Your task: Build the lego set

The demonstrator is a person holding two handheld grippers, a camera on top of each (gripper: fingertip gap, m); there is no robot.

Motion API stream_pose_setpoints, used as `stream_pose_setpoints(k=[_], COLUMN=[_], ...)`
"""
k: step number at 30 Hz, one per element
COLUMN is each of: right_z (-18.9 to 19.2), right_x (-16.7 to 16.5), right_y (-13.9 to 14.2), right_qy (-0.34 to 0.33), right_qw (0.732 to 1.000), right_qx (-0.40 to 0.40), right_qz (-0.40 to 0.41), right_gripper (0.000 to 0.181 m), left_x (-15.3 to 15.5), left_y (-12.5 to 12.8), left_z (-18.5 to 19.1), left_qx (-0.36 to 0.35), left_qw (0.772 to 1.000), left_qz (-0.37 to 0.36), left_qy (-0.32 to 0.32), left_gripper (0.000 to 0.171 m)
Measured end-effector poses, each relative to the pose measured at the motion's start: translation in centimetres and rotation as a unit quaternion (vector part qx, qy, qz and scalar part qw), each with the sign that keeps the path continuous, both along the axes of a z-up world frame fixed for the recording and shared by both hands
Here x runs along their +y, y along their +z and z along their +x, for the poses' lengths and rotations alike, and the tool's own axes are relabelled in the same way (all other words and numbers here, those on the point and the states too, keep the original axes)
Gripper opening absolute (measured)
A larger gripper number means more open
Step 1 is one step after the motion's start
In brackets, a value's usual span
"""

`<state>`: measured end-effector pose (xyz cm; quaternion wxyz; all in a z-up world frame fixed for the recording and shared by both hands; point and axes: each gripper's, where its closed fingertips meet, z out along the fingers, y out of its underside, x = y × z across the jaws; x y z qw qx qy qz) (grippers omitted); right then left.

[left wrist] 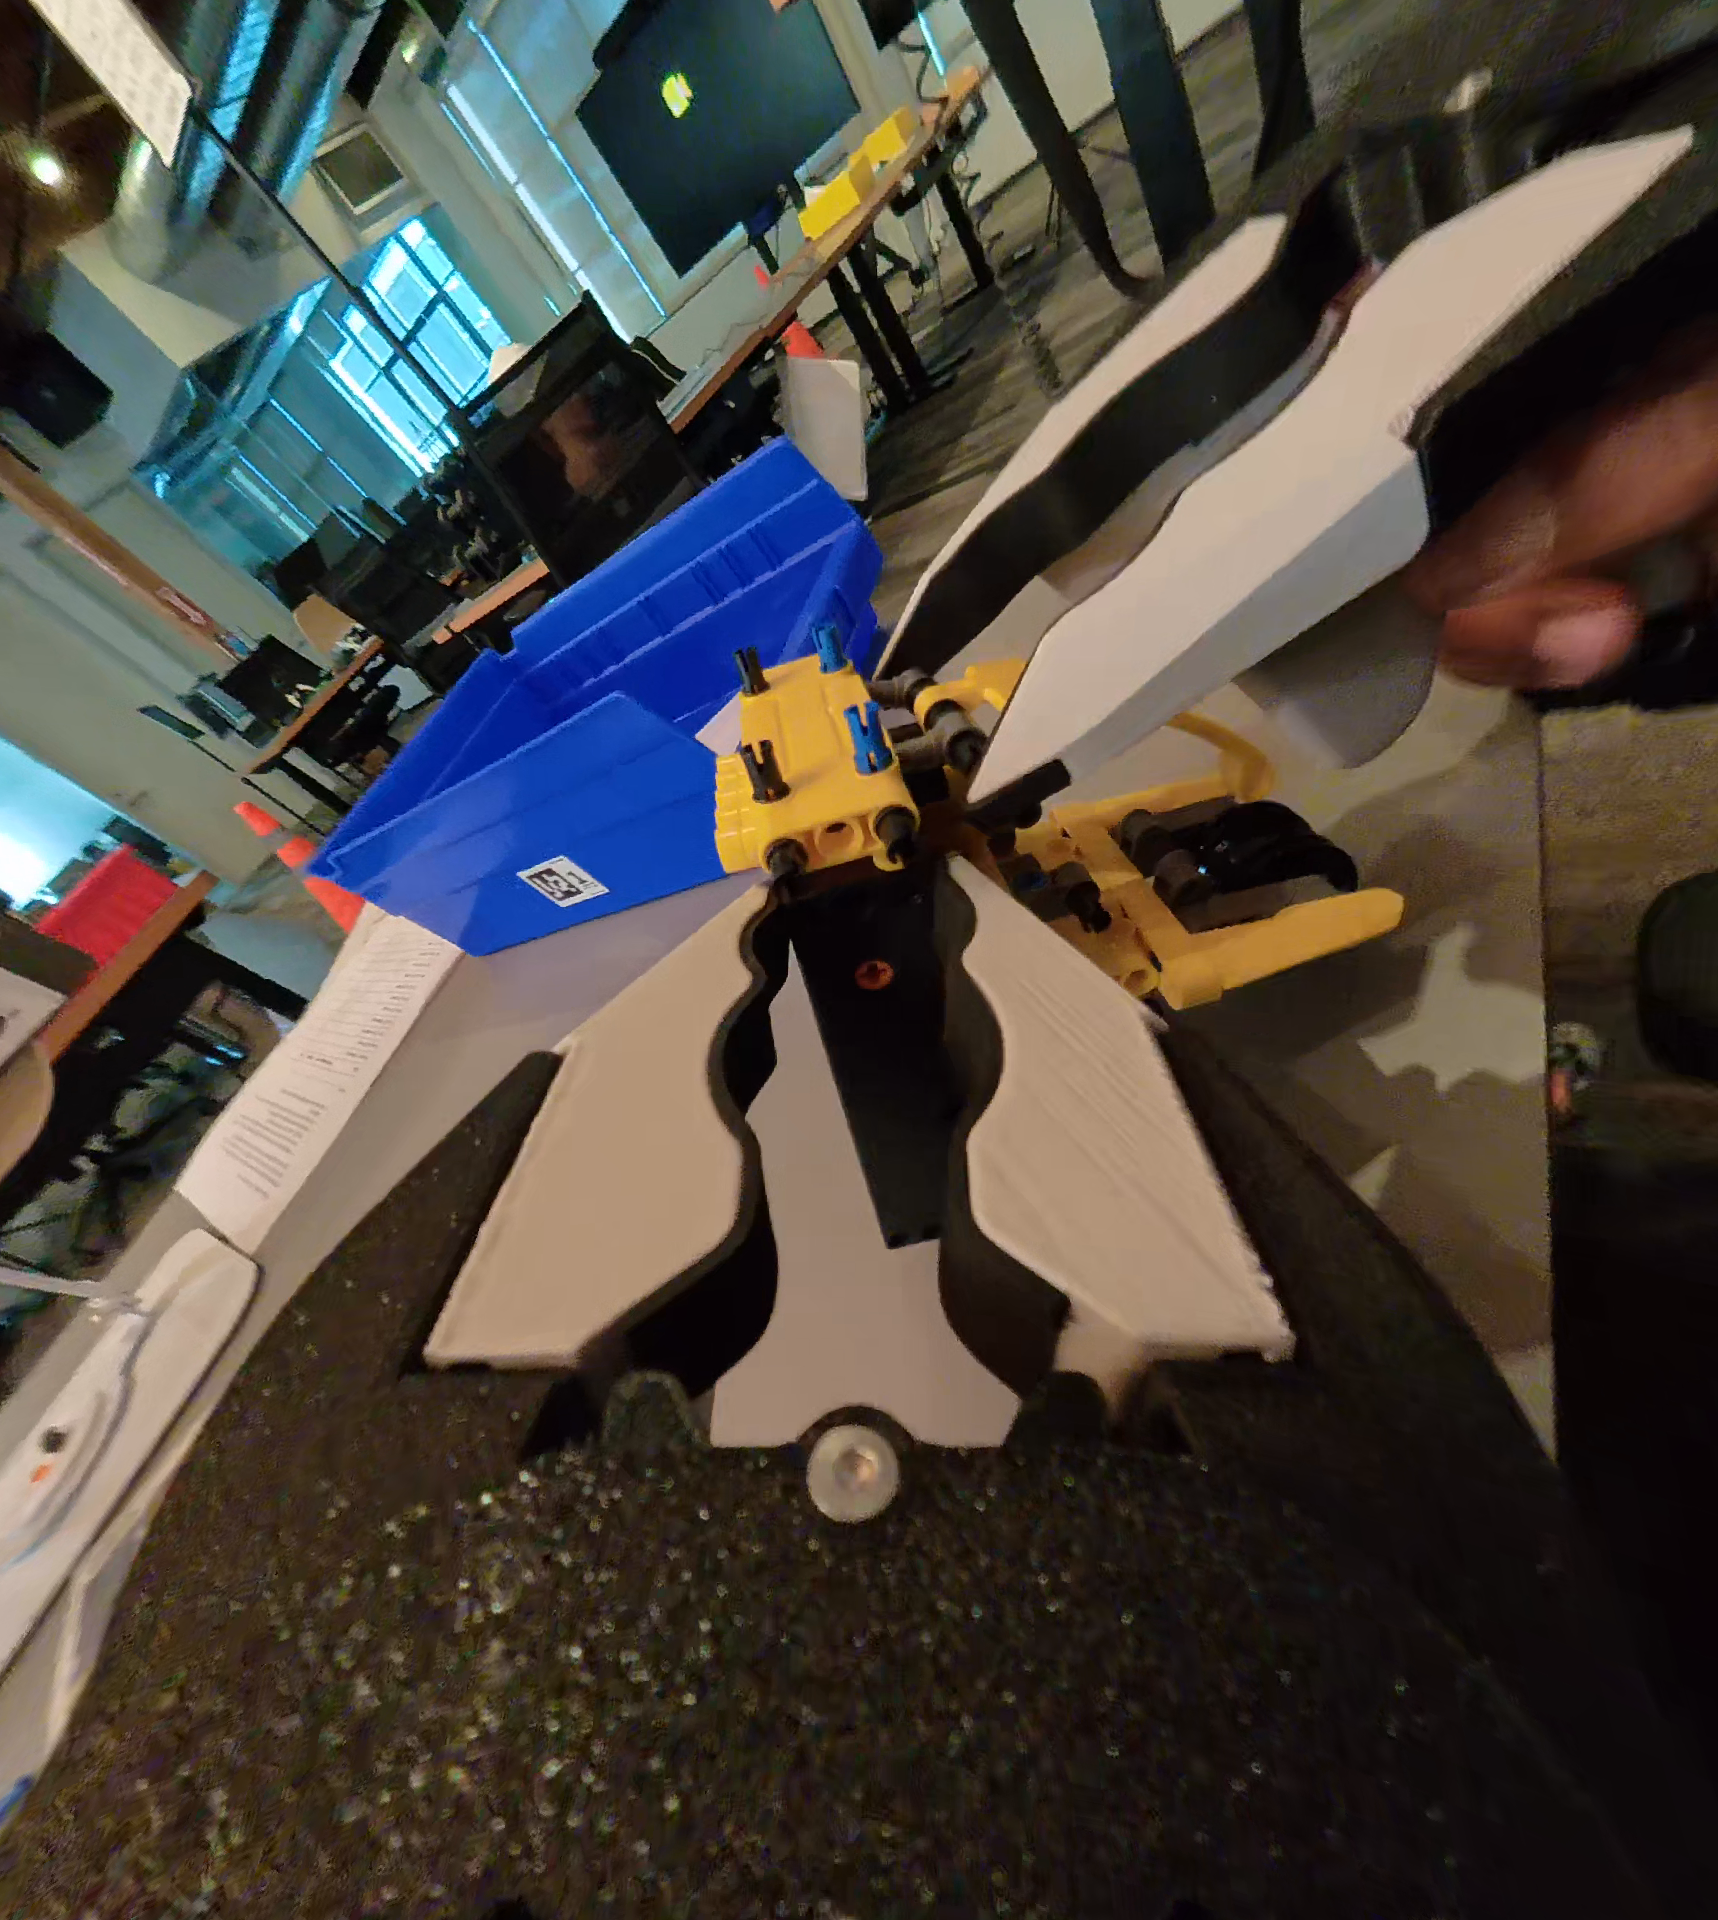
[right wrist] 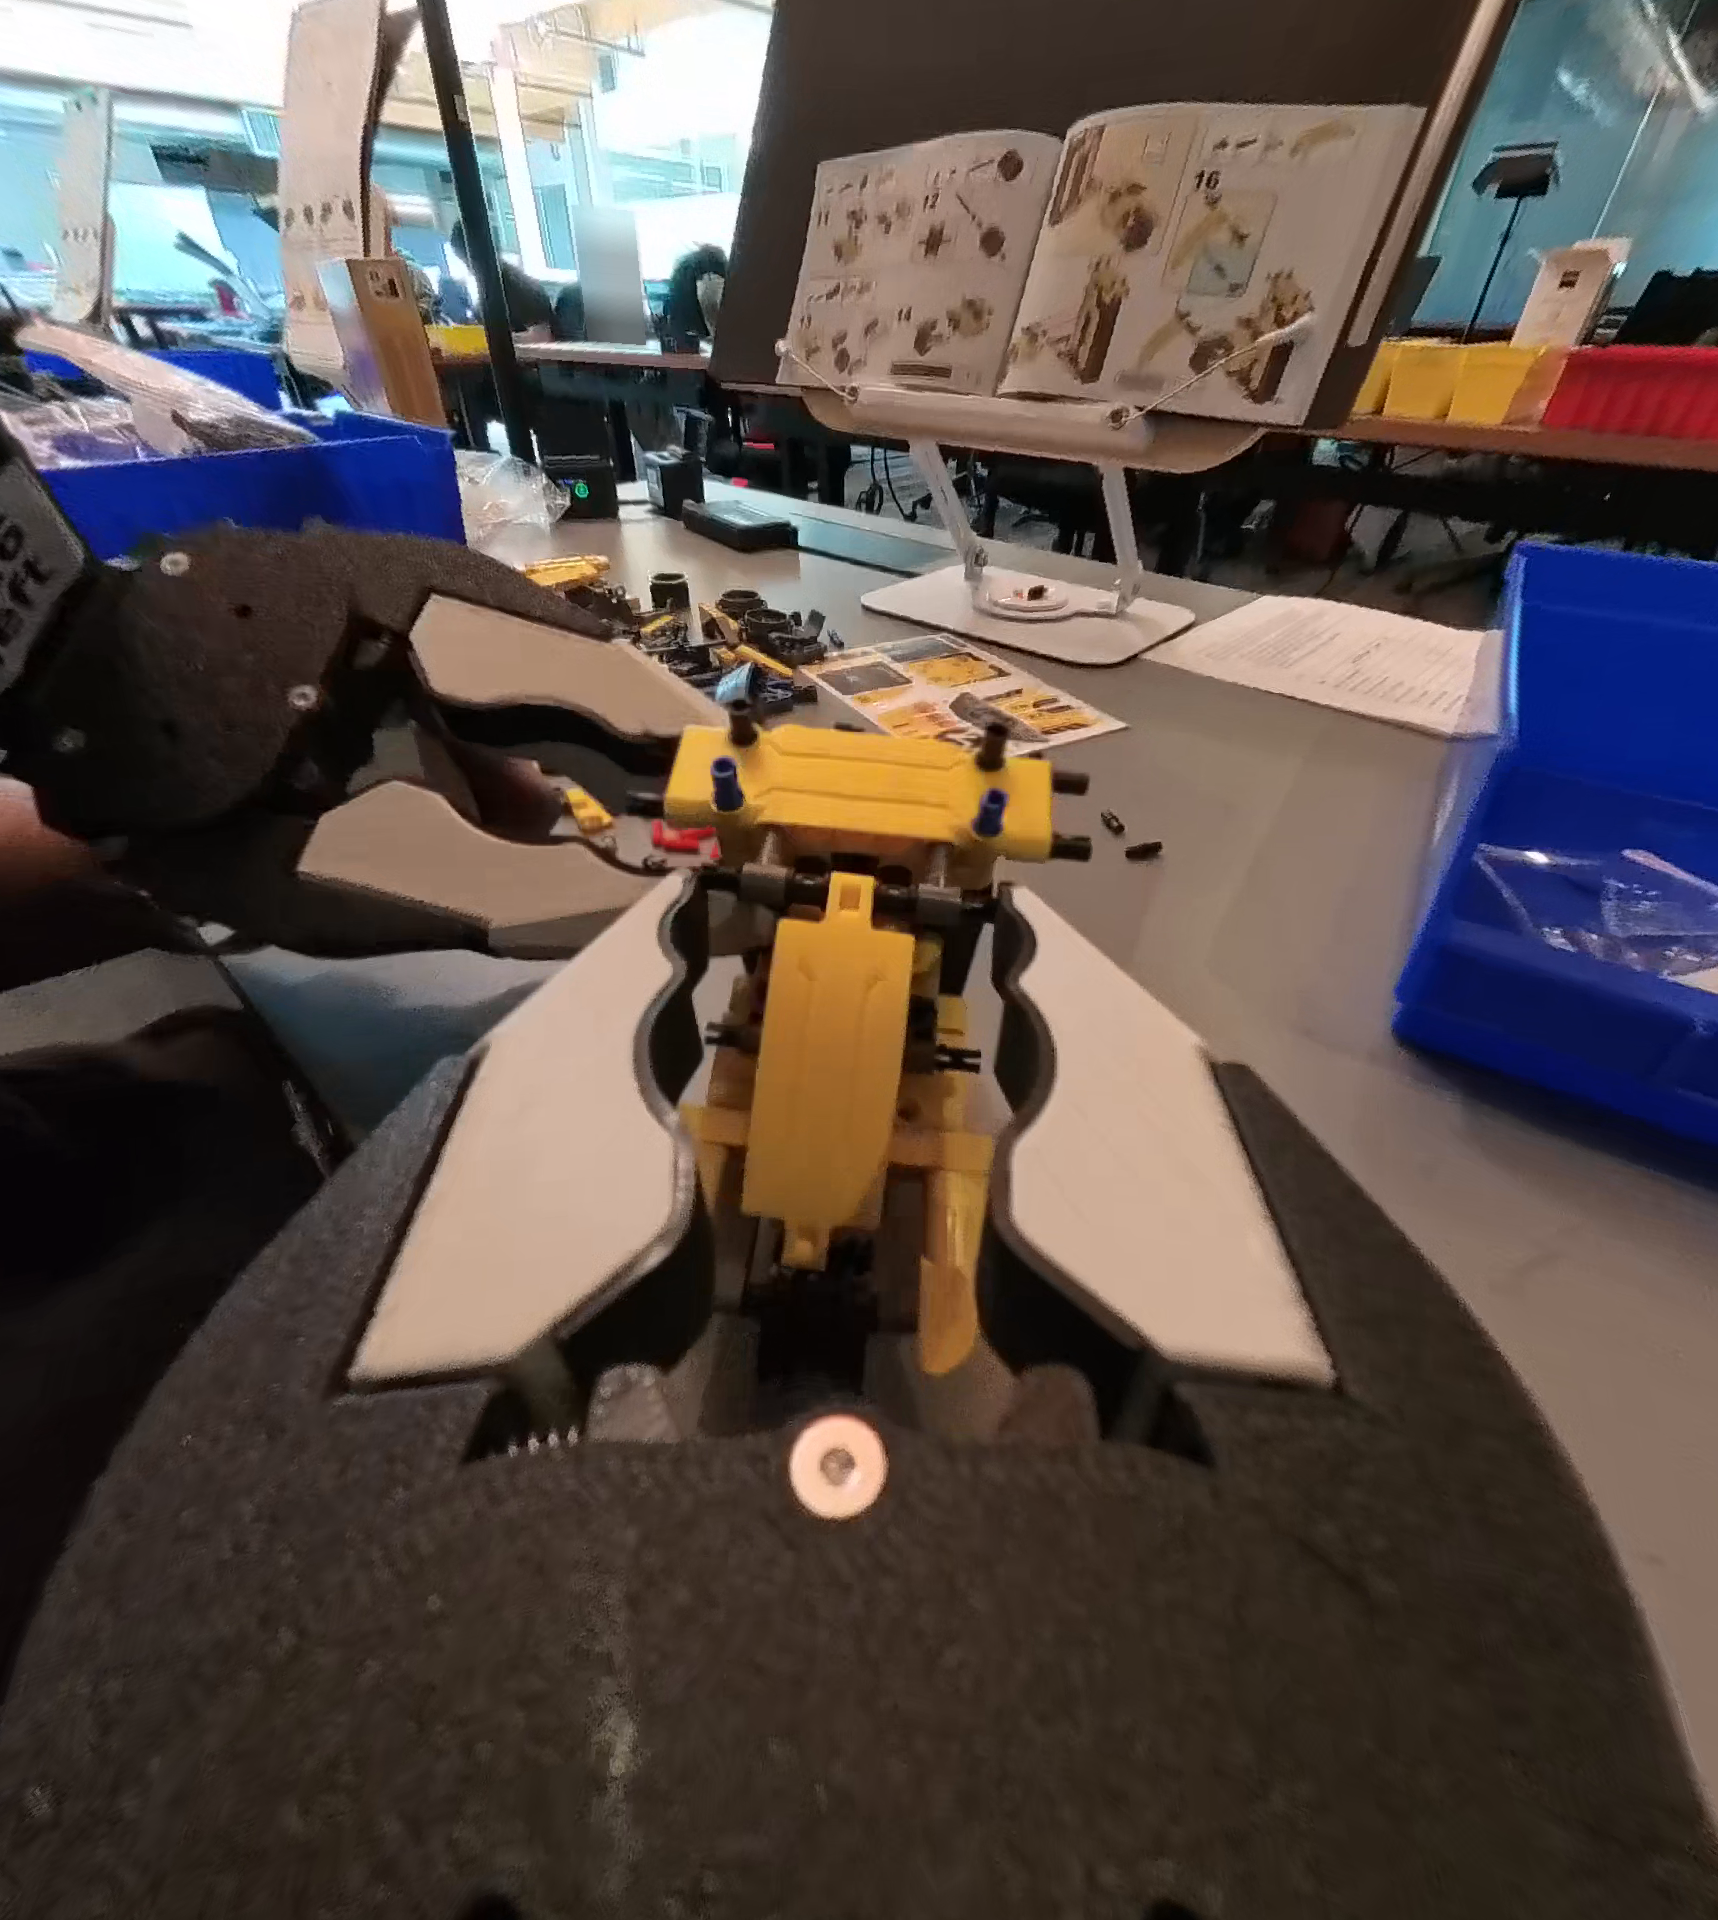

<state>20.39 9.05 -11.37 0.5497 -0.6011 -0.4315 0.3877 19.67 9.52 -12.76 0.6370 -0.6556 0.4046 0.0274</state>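
My right gripper is pinching the yellow-and-black plastic brick model — light, stiff, but its pins are fragile. My left gripper, at nine o'clock, is closing on its black beam.

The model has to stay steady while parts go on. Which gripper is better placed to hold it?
Right, probably. The yellow model sits deep between the fingers of the right gripper, clamped on both sides. The left gripper only reaches the model's end block with its fingertips.
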Motion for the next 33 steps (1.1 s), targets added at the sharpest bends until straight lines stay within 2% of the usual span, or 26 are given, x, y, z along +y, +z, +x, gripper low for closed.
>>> stream_pose_setpoints(k=[5,10,19,22,33], right_z=[0.1,0.3,0.5,0.4,0.1], right_x=[0.3,0.5,0.5,0.5,0.6], right_y=[-0.5,-0.5,0.2,0.1,-0.3], right_qy=[0.007,0.015,0.012,0.003,-0.003], right_qw=[1.0,0.999,0.997,0.998,0.999], right_qx=[-0.006,0.031,0.07,0.052,0.044], right_qz=[-0.01,-0.029,-0.035,-0.017,-0.024], right_gripper=[0.053,0.054,0.054,0.054,0.055], left_x=[0.3,0.5,0.3,0.4,0.6], left_y=[-0.3,-0.4,-0.5,-0.4,-0.3], left_z=[-0.3,-0.5,-0.7,-0.8,-1.2], left_qx=[0.044,0.07,0.079,0.046,0.004], left_qw=[0.999,0.997,0.996,0.999,0.999], left_qz=[0.008,0.016,0.021,0.004,-0.006], left_qy=[0.005,0.016,0.024,0.029,0.054], left_gripper=[0.026,0.027,0.026,0.027,0.026])
